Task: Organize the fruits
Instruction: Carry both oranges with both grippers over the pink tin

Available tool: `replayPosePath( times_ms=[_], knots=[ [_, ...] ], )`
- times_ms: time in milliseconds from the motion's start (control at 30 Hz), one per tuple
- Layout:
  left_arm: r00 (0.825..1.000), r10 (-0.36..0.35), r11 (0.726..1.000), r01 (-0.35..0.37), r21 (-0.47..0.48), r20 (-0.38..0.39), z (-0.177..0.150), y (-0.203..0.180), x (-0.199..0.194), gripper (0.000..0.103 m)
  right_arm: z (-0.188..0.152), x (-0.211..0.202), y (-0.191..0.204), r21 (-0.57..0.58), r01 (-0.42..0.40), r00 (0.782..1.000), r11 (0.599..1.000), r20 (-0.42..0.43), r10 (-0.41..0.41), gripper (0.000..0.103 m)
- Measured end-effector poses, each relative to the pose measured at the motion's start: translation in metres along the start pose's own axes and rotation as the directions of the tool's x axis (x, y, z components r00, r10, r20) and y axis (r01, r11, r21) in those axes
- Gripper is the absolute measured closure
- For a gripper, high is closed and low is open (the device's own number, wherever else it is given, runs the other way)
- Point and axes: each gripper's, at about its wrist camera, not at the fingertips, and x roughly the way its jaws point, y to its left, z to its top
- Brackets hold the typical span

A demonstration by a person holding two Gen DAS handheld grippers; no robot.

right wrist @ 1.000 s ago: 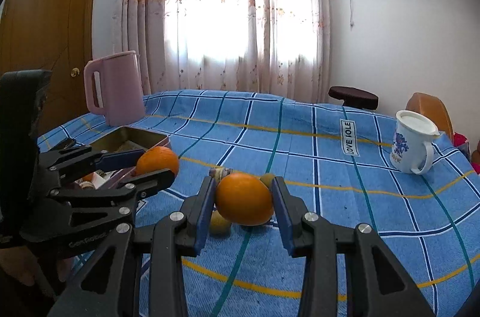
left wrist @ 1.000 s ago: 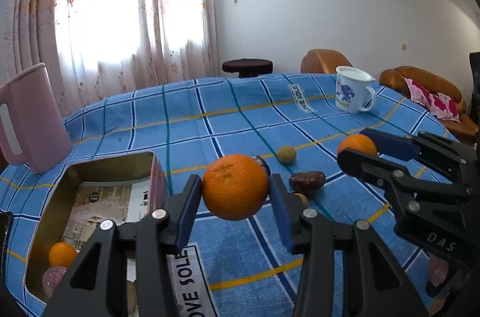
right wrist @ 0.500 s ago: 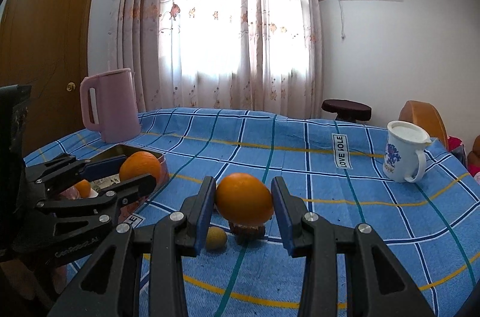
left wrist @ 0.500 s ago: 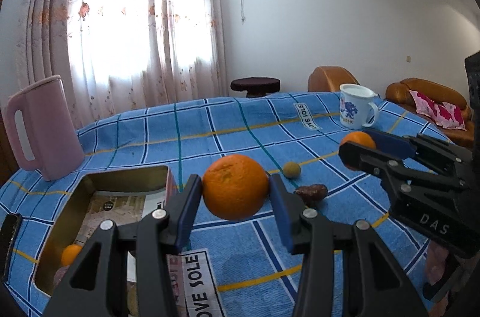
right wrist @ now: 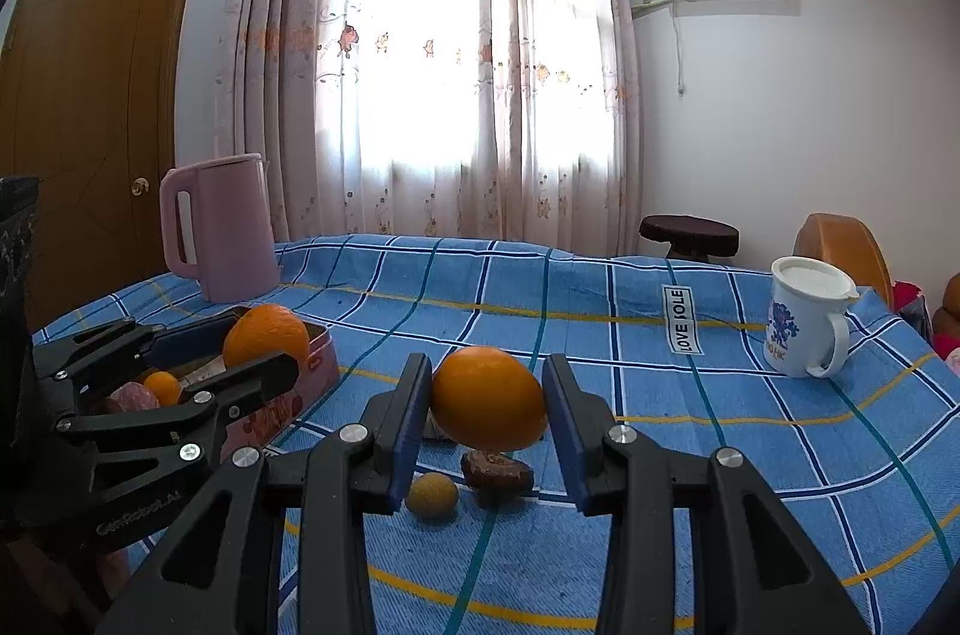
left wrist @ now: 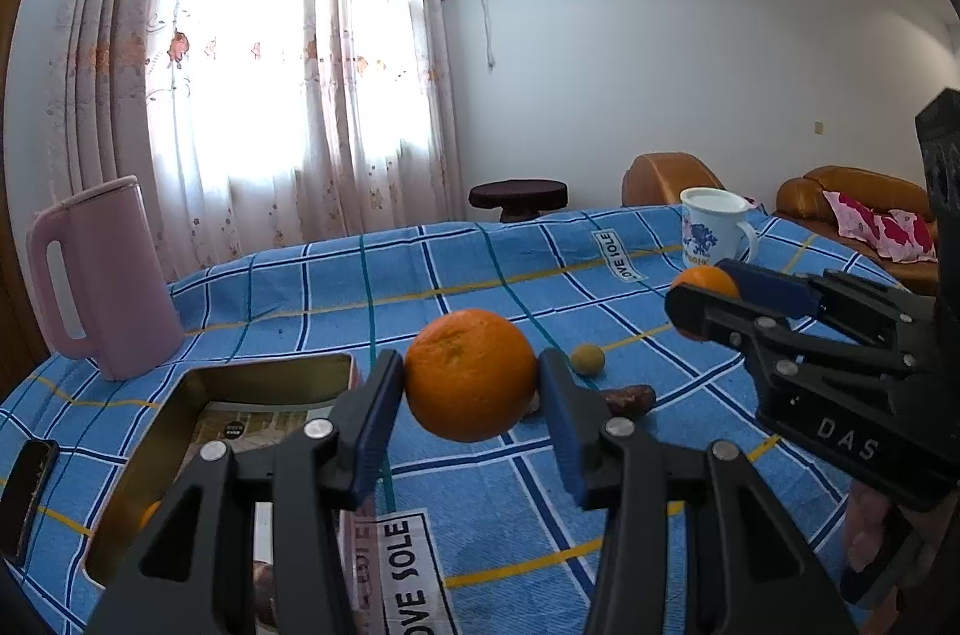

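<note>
My left gripper (left wrist: 471,410) is shut on a large orange (left wrist: 471,374), held above the blue checked cloth just right of an open gold tin box (left wrist: 264,377). My right gripper (right wrist: 487,410) is shut on a smoother orange (right wrist: 487,406), held above the cloth. In the right wrist view the left gripper's orange (right wrist: 265,335) hangs at the tin's pink rim (right wrist: 315,362). On the cloth lie a small yellow-brown round fruit (right wrist: 431,496) and a dark red date (right wrist: 497,468). The tin holds a small orange fruit (right wrist: 162,386) and a reddish fruit (right wrist: 131,398).
A pink kettle (left wrist: 102,281) stands at the back left beyond the tin. A white mug (right wrist: 807,317) stands at the back right. A dark phone-like object (left wrist: 27,491) lies at the table's left edge. Sofas and a stool stand beyond the table.
Both grippers have risen with their oranges and tilted up, so the table fruit now sits lower and farther below them. Both grips stay shut.
</note>
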Motion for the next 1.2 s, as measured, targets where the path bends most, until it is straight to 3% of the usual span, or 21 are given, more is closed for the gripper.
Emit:
replayPosePath(
  times_ms=[367, 667, 1200],
  knots=[
    [1.0, 0.014, 1.0, -0.014, 0.017, 0.023, 0.0, -0.002, -0.005, 0.055, 0.001, 0.004, 0.004, -0.007, 0.003, 1.0, 1.0, 0.004, -0.003, 0.063],
    [1.0, 0.02, 1.0, -0.02, 0.003, 0.023, 0.006, 0.014, -0.011, 0.055, 0.012, 0.016, 0.02, -0.03, -0.042, 0.999, 0.999, -0.02, 0.041, 0.063],
    [0.993, 0.092, 0.987, -0.101, -0.125, -0.075, 0.01, 0.106, -0.001, 0.055, 0.027, 0.057, 0.087, -0.091, -0.186, 0.98, 0.978, -0.083, 0.178, 0.063]
  ],
)
